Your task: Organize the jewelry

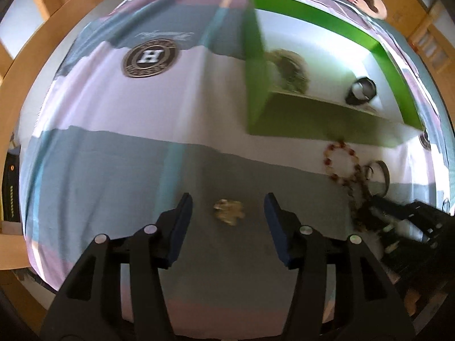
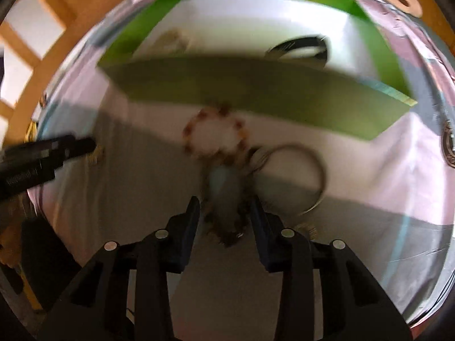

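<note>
Currently left gripper spread wide around small gold trinket, lower centre. Right gripper straddles beaded bracelet strand; grasp unclear, blurred. Green box upper right.

Both wrist cameras look down close over the bed toward the green box, the right nearer, sharing its bead bracelet.

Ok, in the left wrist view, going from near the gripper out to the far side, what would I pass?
Left gripper → small gold piece lying between its open fingers → green box, its near wall → dark coiled piece inside the box → far green wall.
</note>
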Demonstrator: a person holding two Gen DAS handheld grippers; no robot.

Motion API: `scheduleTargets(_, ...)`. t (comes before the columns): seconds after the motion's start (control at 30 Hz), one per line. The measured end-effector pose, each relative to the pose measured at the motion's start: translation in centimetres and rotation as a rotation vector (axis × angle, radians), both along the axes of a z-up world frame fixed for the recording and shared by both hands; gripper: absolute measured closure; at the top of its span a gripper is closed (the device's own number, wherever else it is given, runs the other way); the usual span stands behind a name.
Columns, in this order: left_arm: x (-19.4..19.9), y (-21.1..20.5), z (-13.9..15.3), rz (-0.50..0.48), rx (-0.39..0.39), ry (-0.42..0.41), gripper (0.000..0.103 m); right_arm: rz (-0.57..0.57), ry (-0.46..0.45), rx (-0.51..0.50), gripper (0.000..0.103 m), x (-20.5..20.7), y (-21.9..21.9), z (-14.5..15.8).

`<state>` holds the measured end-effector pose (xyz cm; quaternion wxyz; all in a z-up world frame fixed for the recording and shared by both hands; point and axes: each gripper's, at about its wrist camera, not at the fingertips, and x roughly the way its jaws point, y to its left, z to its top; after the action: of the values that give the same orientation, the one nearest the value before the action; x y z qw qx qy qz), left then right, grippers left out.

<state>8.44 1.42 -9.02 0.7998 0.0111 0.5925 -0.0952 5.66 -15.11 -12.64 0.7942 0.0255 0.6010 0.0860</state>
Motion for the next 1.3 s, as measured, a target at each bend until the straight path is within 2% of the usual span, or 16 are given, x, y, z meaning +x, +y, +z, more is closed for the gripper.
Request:
scheduleTargets(0.1, 0.2, -2.1, 0.1, -0.044, 0.010, -0.004, 0.050, 0.037, -0.020, -0.042, 0.065, -1.1, 1.1, -0.6)
scheduleTargets(0.13, 0.4, -2.8, 0.1, -0.057, 0.010, -0.008, 0.050, 0.049, -0.017, -0.048, 0.075, -1.3, 1.3, -0.5)
scheduleTargets(0.2, 0.7, -4.3, 0.3, -0.080, 0.006, -0.016, 0.050, 0.049, 0.000, -0.026, 0.081, -2.0, 1.2, -0.4)
scheduleTargets(0.3, 1.6, -7.0, 0.5, -0.102, 0.005, -0.036, 0.050, 0.022, 0.018, 0.035, 0.081, -2.9, 0.1, -0.5)
scheduleTargets(0.37, 2.3, -8.8, -0.1, -0.117, 0.029, -0.041, 0.055, 0.005, 0.021, 0.053, 0.081, -3.6, -0.7, -0.5)
scheduleTargets(0.43, 2.9, -10.3, -1.4, -0.139, 0.065, -0.024, 0.063, -0.001, 0.023, 0.061, 0.081, -4.1, -1.1, -0.5)
scheduleTargets(0.57, 3.2, -11.0, -2.4, -0.134, 0.072, -0.040, 0.067, 0.002, 0.030, 0.072, 0.080, -4.4, -1.4, -0.4)
scheduleTargets(0.63, 2.8, -10.6, -2.6, -0.135, 0.105, -0.036, 0.097, -0.008, 0.031, 0.079, 0.080, -4.4, -1.5, -0.4)
scheduleTargets(0.73, 1.7, -9.5, -2.8, -0.138, 0.084, -0.023, 0.102, -0.015, 0.021, 0.073, 0.080, -4.3, -1.5, -0.2)
scheduleTargets(0.83, -0.3, -8.0, -2.6, -0.125, 0.076, -0.005, 0.102, -0.046, -0.002, 0.081, 0.080, -4.9, -2.7, 0.6)
scheduleTargets(0.97, -3.4, -6.7, -1.9, -0.156, 0.059, 0.018, 0.102, -0.099, -0.036, 0.092, 0.080, -4.5, -4.8, 2.1)
scheduleTargets(1.03, -3.8, -6.2, -1.0, -0.147, 0.023, 0.003, 0.102, -0.116, -0.038, 0.093, 0.080, -4.5, -5.5, 2.3)
scheduleTargets(1.1, -2.8, -6.3, 0.1, -0.124, 0.026, -0.035, 0.101, -0.127, -0.020, 0.077, 0.080, -4.4, -5.4, 1.9)
scheduleTargets(1.23, 0.0, -7.5, 0.3, -0.095, 0.021, -0.054, 0.088, -0.131, 0.003, 0.049, 0.078, -5.4, -5.1, 1.1)
scheduleTargets(1.3, 1.1, -8.6, -0.1, -0.105, 0.044, -0.064, 0.079, -0.130, 0.000, 0.011, 0.069, -5.2, -4.8, 0.9)
